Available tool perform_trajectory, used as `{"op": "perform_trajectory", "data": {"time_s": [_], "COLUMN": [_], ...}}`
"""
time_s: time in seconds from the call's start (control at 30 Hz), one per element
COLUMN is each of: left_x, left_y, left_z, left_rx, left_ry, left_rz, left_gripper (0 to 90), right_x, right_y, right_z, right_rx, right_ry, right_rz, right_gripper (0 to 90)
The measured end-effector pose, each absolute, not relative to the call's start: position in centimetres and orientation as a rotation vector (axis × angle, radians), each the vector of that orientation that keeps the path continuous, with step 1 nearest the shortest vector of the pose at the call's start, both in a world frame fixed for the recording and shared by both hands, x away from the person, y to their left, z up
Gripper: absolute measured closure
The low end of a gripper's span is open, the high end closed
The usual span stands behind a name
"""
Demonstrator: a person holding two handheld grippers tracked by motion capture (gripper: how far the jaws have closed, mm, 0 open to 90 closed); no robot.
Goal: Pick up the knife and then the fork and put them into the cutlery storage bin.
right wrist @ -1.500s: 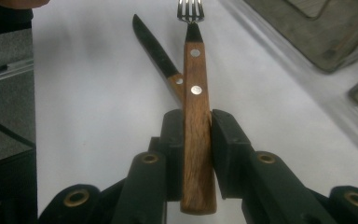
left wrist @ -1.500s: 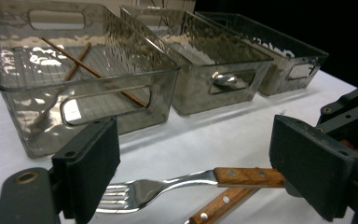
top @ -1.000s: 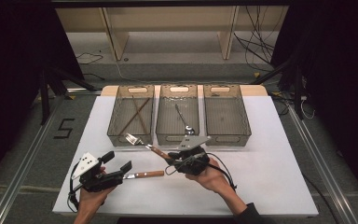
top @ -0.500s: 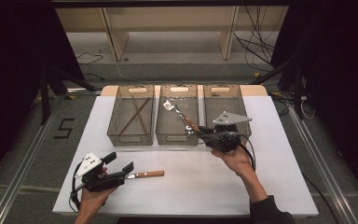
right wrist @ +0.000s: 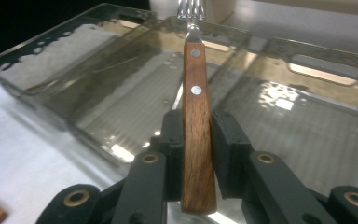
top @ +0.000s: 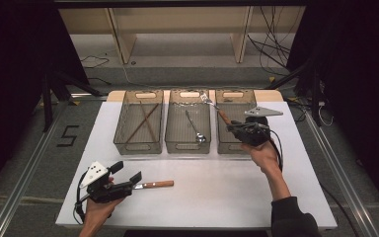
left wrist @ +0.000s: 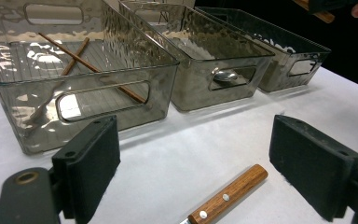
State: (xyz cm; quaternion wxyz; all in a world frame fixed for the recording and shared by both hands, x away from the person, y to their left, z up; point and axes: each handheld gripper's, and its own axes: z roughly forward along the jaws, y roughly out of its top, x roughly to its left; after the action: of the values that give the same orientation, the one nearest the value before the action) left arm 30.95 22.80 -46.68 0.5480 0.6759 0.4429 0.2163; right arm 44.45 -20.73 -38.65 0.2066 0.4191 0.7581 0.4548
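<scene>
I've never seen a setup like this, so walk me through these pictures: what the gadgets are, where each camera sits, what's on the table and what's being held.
A person sits at a white table with a hand-held claw in each hand; there is no robot arm. The high view looks down from above the person. The other two pictures come from cameras riding on the claws, looking along their black jaws.

On the table stand three clear bins in a row: the left bin holds chopsticks, the middle bin a spoon, and the right bin looks empty.

The right claw is shut on a fork by its wooden handle, above the right bin. The left claw is open, with a wood-handled knife lying on the table between its jaws.
</scene>
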Motion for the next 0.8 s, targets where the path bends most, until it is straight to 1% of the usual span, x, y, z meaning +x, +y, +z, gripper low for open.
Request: {"op": "perform_trajectory", "data": {"time_s": [0.47,0.8], "left_x": [31.0,31.0], "left_y": [22.9,22.8], "left_z": [-46.7,-46.7], "left_rx": [1.604,1.607], "left_ry": [1.049,1.047], "left_rz": [0.508,0.507], "left_gripper": [16.1,16.1], "right_x": [46.9,48.1], "right_y": [-22.4,-22.9], "right_z": [-39.2,-40.1], "right_rx": [1.296,1.373], "right_ry": [2.053,2.027], "right_rz": [1.165,1.102], "right_gripper": [76.1,76.1]}}
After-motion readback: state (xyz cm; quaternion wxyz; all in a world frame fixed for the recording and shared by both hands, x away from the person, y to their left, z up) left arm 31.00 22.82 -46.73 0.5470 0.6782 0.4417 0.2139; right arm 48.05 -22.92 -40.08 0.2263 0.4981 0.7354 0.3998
